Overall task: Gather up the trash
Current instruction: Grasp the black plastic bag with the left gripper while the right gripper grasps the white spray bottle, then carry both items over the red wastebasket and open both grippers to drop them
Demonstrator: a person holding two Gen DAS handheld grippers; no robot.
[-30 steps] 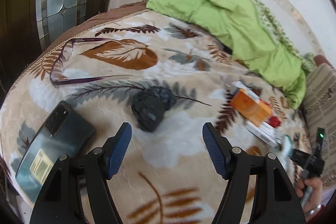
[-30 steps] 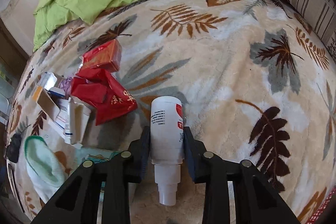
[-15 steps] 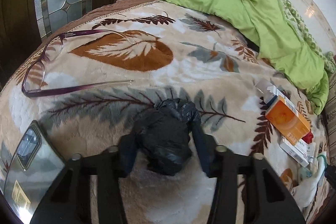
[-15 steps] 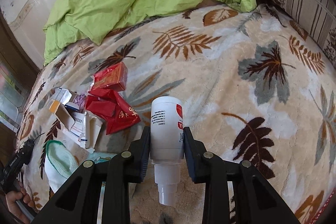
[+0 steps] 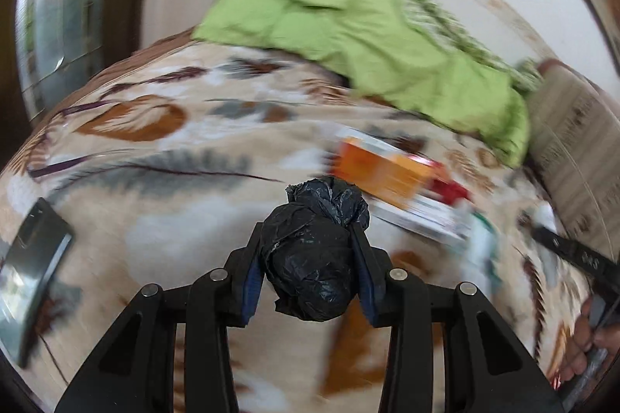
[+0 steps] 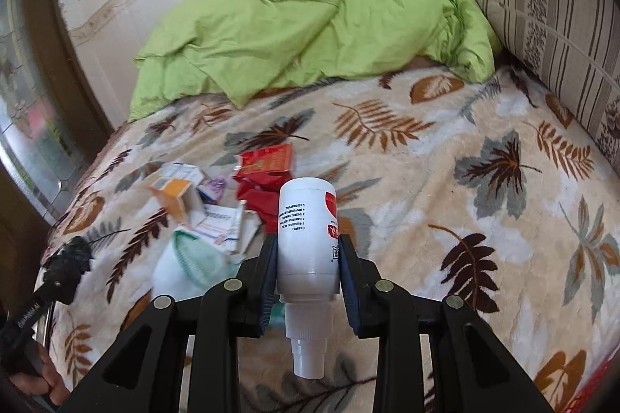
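Near the bed's (image 6: pixel 503 296) left edge: phone (image 5: pixel 33 258), not trash, easily swept up by mistake. Next, left gripper (image 5: pixel 310 250) closed tight on a crumpled black plastic bag (image 5: pixel 314 250), lifted clear of the blanket; soft, compressible, liable to slip out mid-swing, judging by the blur. Mid-bed: pile of cartons and red wrappers (image 6: pixel 240 196), uncollected. Rightward, right gripper (image 6: pixel 308 258) clamped on a white bottle (image 6: pixel 308 234), cap toward the camera; smooth sides, could slide free if tilted.
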